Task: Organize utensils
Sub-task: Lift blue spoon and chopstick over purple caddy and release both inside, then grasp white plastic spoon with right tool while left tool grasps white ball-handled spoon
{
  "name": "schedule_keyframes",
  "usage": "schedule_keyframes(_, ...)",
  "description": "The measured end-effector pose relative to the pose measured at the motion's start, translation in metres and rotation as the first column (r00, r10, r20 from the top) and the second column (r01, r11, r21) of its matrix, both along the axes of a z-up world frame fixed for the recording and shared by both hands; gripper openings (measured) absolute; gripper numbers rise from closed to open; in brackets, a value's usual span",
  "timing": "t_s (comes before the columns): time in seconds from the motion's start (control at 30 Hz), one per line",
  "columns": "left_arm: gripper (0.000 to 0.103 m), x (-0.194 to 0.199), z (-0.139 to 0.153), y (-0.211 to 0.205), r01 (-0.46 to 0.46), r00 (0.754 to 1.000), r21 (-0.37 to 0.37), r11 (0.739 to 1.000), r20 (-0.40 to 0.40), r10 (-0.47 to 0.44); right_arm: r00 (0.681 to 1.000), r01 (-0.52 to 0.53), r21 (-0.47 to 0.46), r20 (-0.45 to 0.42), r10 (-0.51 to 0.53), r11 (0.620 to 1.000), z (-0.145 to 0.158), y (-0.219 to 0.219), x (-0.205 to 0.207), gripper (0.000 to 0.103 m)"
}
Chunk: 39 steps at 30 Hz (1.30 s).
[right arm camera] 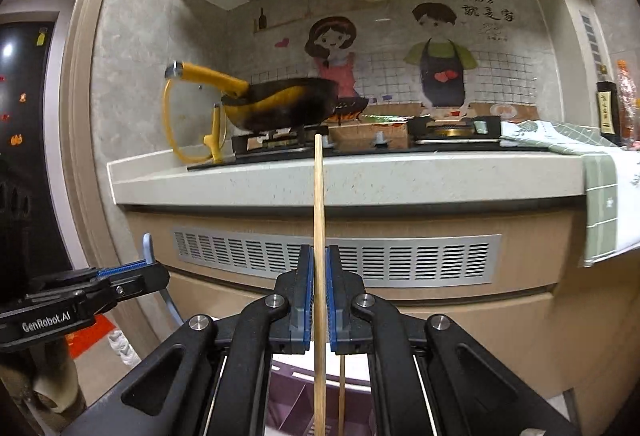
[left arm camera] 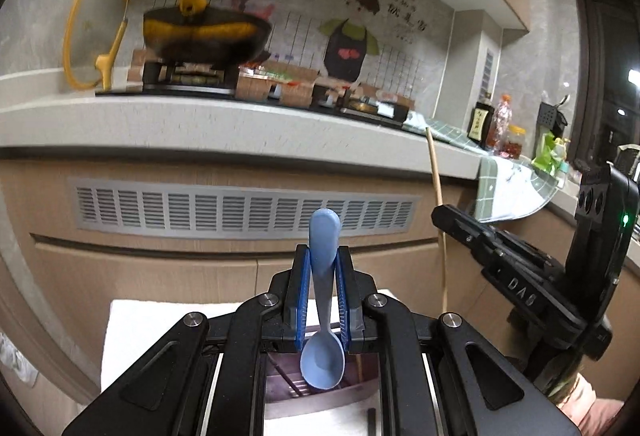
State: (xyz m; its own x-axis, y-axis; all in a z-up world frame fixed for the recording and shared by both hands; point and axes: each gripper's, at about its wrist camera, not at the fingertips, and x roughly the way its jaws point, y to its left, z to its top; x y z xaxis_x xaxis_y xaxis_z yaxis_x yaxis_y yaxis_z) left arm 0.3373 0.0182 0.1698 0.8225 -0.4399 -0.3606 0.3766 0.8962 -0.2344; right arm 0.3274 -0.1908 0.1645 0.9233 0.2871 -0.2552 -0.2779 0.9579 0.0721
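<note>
My left gripper [left arm camera: 324, 256] is shut on a blue plastic spoon [left arm camera: 323, 300], held upright with its bowl down and its handle tip up. The bowl hangs over a purple utensil holder [left arm camera: 320, 396] on a white surface [left arm camera: 160, 324]. My right gripper [right arm camera: 319, 256] is shut on a wooden chopstick [right arm camera: 319, 204] that stands upright. A second chopstick [right arm camera: 341, 392] shows below the jaws; whether it is gripped is unclear. The purple holder [right arm camera: 292, 400] lies under them. The right gripper [left arm camera: 500, 256] and its chopstick [left arm camera: 436, 188] show in the left wrist view. The left gripper [right arm camera: 132, 272] shows in the right wrist view.
A kitchen counter [right arm camera: 360, 180] runs ahead above cabinet fronts with a vent grille [right arm camera: 340, 256]. On it stand a stove with a yellow-handled pan [right arm camera: 280, 104], a yellow-rimmed lid [right arm camera: 180, 120], a green checked cloth [right arm camera: 592, 172] hanging over the edge, and bottles [left arm camera: 492, 124].
</note>
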Motion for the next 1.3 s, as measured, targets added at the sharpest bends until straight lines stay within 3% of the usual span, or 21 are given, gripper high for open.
schedule_keyframes(0.3, 0.013, 0.039, -0.046, -0.013, 0.009, 0.996, 0.005, 1.000, -0.091, -0.009, 0.995, 0.022, -0.022, -0.100, -0.024, 1.000, -0.055, 0.002, 0.037, 0.006)
schedule_keyframes(0.63, 0.014, 0.049, -0.092, -0.025, 0.033, 0.977, 0.033, 0.999, -0.212, -0.025, 0.981, 0.021, -0.048, -0.194, -0.030, 0.999, -0.103, -0.001, 0.048, 0.006)
schedule_keyframes(0.73, 0.020, 0.049, -0.102, -0.026, 0.043, 0.968, 0.031, 0.999, -0.250, -0.034, 0.968, 0.018, -0.054, -0.248, -0.031, 0.998, -0.117, -0.002, 0.047, 0.006)
schedule_keyframes(0.8, 0.039, 0.046, -0.106, -0.026, 0.035, 0.964, 0.036, 0.999, -0.263, -0.024, 0.959, 0.023, -0.064, -0.282, -0.040, 0.998, -0.124, -0.005, 0.045, 0.007)
schedule_keyframes(0.83, 0.043, 0.041, -0.106, -0.025, 0.027, 0.965, 0.040, 0.999, -0.261, -0.015, 0.954, 0.018, -0.069, -0.297, -0.038, 0.997, -0.126, -0.006, 0.042, 0.007)
schedule_keyframes(0.93, 0.045, 0.024, -0.106, -0.023, 0.012, 0.969, 0.060, 0.998, -0.245, 0.003, 0.948, 0.022, -0.095, -0.315, -0.051, 0.995, -0.128, -0.009, 0.030, 0.009)
schedule_keyframes(1.07, 0.046, -0.002, -0.112, -0.016, -0.004, 0.967, 0.079, 0.997, -0.254, 0.024, 0.945, 0.039, -0.114, -0.318, -0.074, 0.993, -0.127, -0.016, 0.002, 0.027)
schedule_keyframes(1.17, 0.056, -0.022, -0.122, -0.013, -0.016, 0.956, 0.094, 0.995, -0.290, 0.042, 0.938, 0.039, -0.131, -0.338, -0.082, 0.991, -0.128, -0.021, -0.020, 0.028)
schedule_keyframes(1.3, 0.056, -0.048, -0.145, -0.007, -0.039, 0.937, 0.136, 0.990, -0.340, 0.084, 0.919, 0.036, -0.168, -0.381, -0.099, 0.985, -0.137, -0.026, -0.046, 0.028)
